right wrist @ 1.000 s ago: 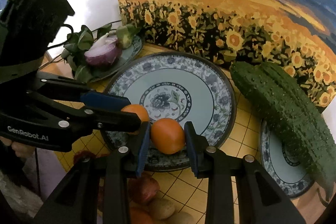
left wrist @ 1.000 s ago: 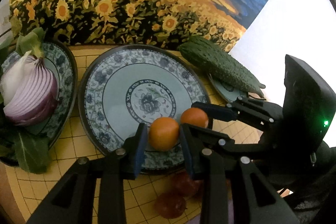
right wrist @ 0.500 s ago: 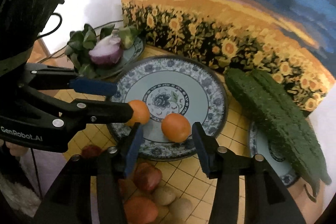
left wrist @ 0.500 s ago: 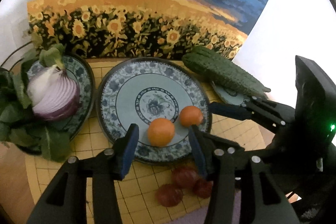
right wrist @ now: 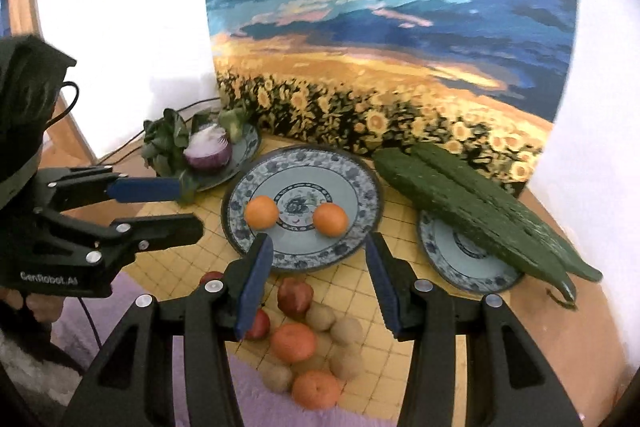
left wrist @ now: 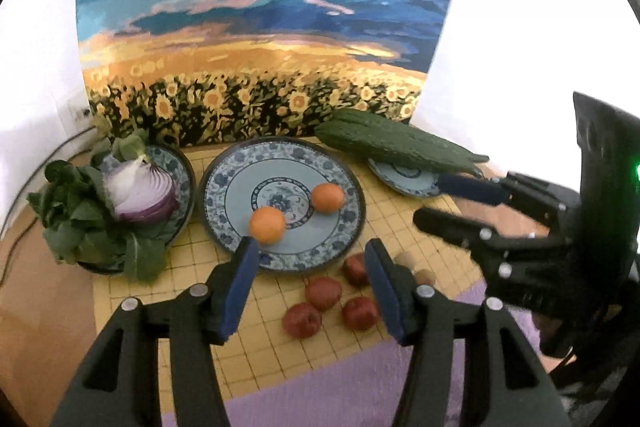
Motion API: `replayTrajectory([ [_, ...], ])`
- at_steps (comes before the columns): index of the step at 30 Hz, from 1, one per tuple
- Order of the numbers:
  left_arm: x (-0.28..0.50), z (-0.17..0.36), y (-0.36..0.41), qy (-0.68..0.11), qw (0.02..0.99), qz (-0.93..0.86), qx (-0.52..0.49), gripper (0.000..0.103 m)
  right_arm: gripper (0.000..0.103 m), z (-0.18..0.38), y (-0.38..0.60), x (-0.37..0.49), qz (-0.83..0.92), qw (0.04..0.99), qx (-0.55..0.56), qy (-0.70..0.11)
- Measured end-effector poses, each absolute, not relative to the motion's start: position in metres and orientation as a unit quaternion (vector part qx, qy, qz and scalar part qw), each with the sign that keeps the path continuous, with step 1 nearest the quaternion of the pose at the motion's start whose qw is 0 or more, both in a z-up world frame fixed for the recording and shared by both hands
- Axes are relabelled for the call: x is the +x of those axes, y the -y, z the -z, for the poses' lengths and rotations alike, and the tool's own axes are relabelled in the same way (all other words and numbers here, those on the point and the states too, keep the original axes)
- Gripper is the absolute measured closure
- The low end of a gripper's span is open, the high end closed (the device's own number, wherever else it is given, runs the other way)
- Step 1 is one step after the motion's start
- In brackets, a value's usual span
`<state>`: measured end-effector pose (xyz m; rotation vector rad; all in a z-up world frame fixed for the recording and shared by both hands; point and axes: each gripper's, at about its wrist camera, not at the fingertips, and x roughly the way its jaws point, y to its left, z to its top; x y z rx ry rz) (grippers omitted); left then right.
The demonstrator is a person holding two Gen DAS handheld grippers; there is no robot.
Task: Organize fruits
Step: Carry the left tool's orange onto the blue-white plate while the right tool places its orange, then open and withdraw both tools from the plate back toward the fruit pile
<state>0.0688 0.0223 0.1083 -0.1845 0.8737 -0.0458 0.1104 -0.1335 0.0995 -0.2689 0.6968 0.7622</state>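
Two oranges lie on the middle blue patterned plate (left wrist: pixel 340 235) (right wrist: pixel 360 179): one on the left (left wrist: pixel 267 224) (right wrist: pixel 261 212) and one on the right (left wrist: pixel 327 198) (right wrist: pixel 330 219). My left gripper (left wrist: pixel 310 283) is open and empty, held back above the plate's near edge. My right gripper (right wrist: pixel 316 281) is open and empty, also back from the plate. Loose fruit lies on the yellow mat in front: red ones (left wrist: pixel 323 293) (right wrist: pixel 295 297), two more oranges (right wrist: pixel 293 342) and several small brown ones (right wrist: pixel 346 331).
A plate with a halved red onion (left wrist: pixel 140 187) (right wrist: pixel 208 151) and greens stands at the left. A small plate (right wrist: pixel 464 259) with two cucumbers (left wrist: pixel 392 145) (right wrist: pixel 472 207) stands at the right. A sunflower painting (left wrist: pixel 256 67) backs the mat. Purple cloth (left wrist: pixel 320 395) lies in front.
Both grippers opened, let go of their oranges on the middle plate, and drew back and up from it.
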Motion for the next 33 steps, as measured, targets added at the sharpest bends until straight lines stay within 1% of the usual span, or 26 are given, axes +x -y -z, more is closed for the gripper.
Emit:
replayTrajectory([
  [5, 0.054, -0.113, -0.016, -0.419, 0.904, 0.025, -0.078, 0.045, 0.053, -0.108, 0.142, 0.094, -0.363, 0.867, -0.115, -0.321],
  [11, 0.038, -0.122, -0.017, -0.403, 0.911, 0.021, -0.078, 0.045, 0.053, -0.112, 0.142, 0.072, -0.37, 0.869, -0.132, -0.301],
  [15, 0.031, -0.125, -0.017, -0.404, 0.911, 0.023, -0.082, 0.044, 0.053, -0.115, 0.149, 0.06, -0.378, 0.871, -0.105, -0.297],
  [20, 0.019, -0.125, -0.009, -0.408, 0.908, 0.039, -0.085, 0.044, 0.054, -0.103, 0.15, 0.051, -0.375, 0.865, -0.094, -0.32],
  [26, 0.006, -0.115, -0.007, -0.427, 0.898, 0.039, -0.095, 0.044, 0.053, -0.089, 0.148, 0.032, -0.375, 0.856, -0.111, -0.338],
  [33, -0.001, -0.104, -0.011, -0.451, 0.884, 0.04, -0.117, 0.044, 0.053, -0.076, 0.157, 0.023, -0.364, 0.854, -0.1, -0.358],
])
